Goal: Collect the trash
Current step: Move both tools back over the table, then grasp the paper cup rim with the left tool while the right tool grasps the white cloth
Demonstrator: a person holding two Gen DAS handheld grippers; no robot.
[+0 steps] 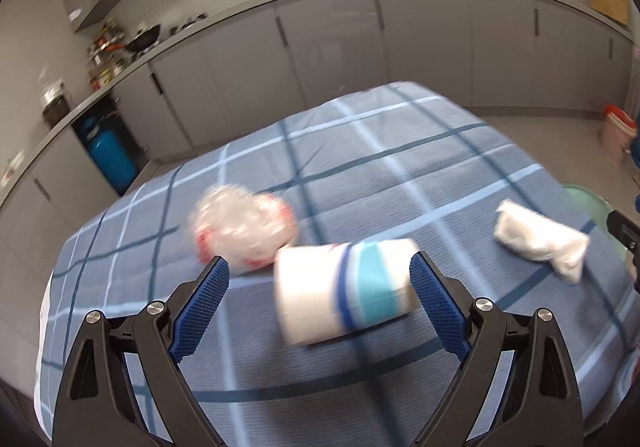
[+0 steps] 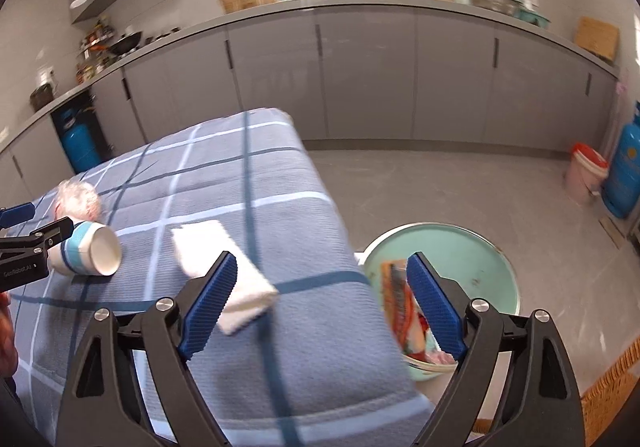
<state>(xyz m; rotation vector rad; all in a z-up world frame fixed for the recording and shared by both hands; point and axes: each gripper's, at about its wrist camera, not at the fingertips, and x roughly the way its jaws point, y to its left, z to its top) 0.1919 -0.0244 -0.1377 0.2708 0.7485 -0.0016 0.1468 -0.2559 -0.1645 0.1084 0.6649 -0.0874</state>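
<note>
Left wrist view: the left hand-held gripper (image 1: 319, 283) hangs with jaws spread wide either side of a toppled paper cup (image 1: 346, 289), white with blue and turquoise bands, lying on the checked blue cloth of the worktop (image 1: 400, 151); contact is not evident. Just behind the cup sits a crumpled clear plastic wrapper with red print (image 1: 244, 229), and off to the right a wadded white tissue (image 1: 540, 239).

Right wrist view: the right hand-held gripper (image 2: 322, 289) is also spread and empty, poised above the worktop's edge, with the tissue (image 2: 224, 275) near its left finger and a pale green bin (image 2: 472, 247) on the floor beyond, already holding a colourful packet (image 2: 400, 307).

Judged from its look, the cup is very light, thin-walled and easily crushed, and free to roll; a gentle squeeze across its banded middle looks safest. The wrapper would probably be slippery and springy, needing a pinch deep into its bulk. The tissue appears soft and compressible, graspable anywhere.
</note>
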